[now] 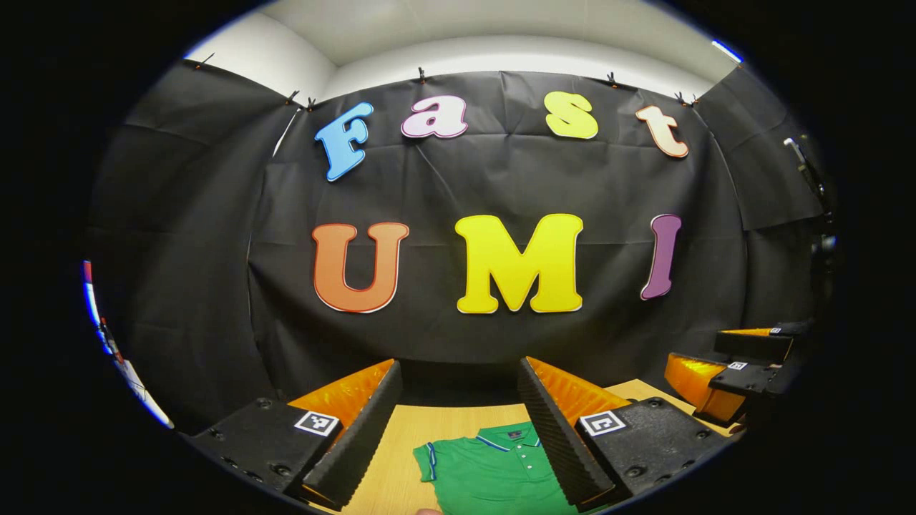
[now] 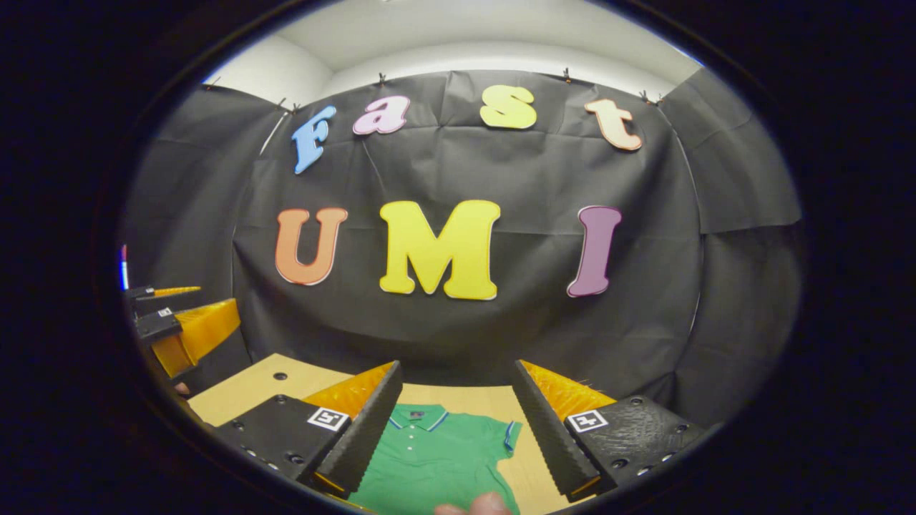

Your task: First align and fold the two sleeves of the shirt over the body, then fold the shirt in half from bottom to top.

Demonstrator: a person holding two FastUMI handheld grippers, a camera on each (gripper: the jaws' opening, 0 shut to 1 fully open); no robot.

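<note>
A green short-sleeved polo shirt [image 1: 494,468] is lying flat on the light wooden desk [image 1: 393,458], while the left tongs [image 1: 458,429] and right tongs [image 2: 454,422] are hovering above it, both spread wide and gripping nothing.

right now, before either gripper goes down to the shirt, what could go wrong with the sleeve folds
1. Both sleeves of the green polo shirt still lie spread on the wooden table; the left gripper and right gripper are open above it, so a deep pinch may lift the body layer too.
2. The shirt's lower part is out of frame, so its flatness cannot be judged; hidden wrinkles could skew the final fold.
3. A fingertip at the shirt's near edge might snag the cloth.
</note>
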